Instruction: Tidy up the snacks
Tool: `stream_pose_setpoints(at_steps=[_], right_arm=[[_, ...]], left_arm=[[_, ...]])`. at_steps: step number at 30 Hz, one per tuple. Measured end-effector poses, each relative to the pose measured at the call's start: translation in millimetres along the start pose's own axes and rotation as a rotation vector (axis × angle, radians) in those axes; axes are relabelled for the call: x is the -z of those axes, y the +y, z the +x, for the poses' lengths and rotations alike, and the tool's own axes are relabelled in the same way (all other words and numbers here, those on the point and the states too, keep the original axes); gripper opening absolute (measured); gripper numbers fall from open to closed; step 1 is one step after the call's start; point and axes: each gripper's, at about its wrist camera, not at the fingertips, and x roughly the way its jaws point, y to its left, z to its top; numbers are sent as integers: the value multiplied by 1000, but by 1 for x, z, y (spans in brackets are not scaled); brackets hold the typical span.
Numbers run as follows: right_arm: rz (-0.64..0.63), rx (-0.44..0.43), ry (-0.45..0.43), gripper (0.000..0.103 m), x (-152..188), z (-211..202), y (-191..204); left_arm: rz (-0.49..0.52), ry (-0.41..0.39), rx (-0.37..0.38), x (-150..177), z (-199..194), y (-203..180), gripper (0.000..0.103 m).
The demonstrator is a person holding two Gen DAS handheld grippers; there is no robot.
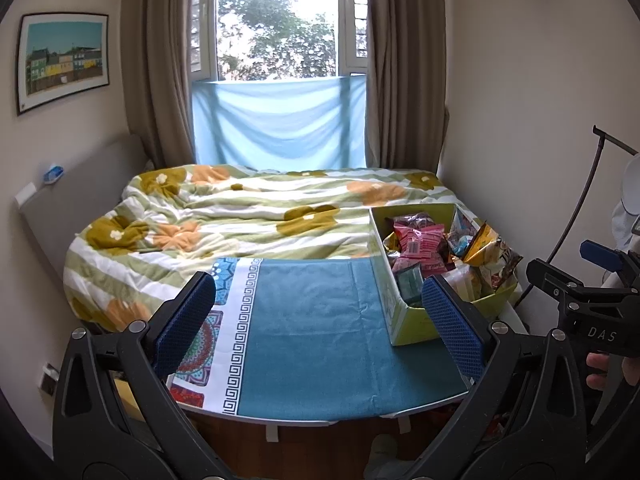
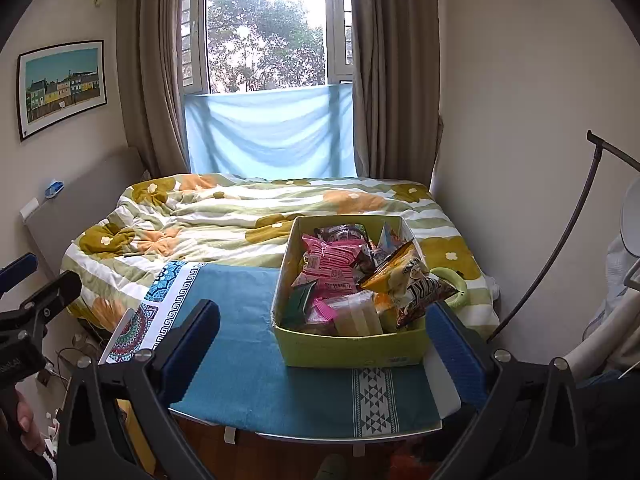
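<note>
A yellow-green box [image 2: 348, 346] full of snack packets stands on the right part of a small table covered with a teal cloth [image 2: 256, 360]. On top lie a pink packet [image 2: 332, 264] and a yellow-brown bag [image 2: 408, 280]. In the left wrist view the box [image 1: 404, 320] sits at the right, its pink packet [image 1: 420, 244] showing. My left gripper [image 1: 320, 320] is open over the bare cloth [image 1: 320, 332], holding nothing. My right gripper [image 2: 324, 344] is open in front of the box, short of it, also holding nothing.
Behind the table lies a bed with a flowered quilt [image 1: 240, 216] under a window hung with a blue sheet [image 1: 280, 124]. A headboard [image 1: 72, 216] stands at the left, a dark stand [image 2: 568, 240] at the right. Hands hold each gripper's handle [image 1: 600, 368].
</note>
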Motion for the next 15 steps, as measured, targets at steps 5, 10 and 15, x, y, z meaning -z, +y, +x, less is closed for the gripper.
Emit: stream_pose_setpoints(at_steps=[5, 10, 15], right_arm=[[-1, -2, 2, 102, 0, 0, 4], [-1, -2, 2, 102, 0, 0, 5], [-2, -2, 1, 102, 0, 0, 6]], left_arm=[[2, -3, -7, 0, 0, 2, 102], [5, -11, 0, 1, -2, 2, 103], [9, -19, -13, 2, -5, 2, 102]])
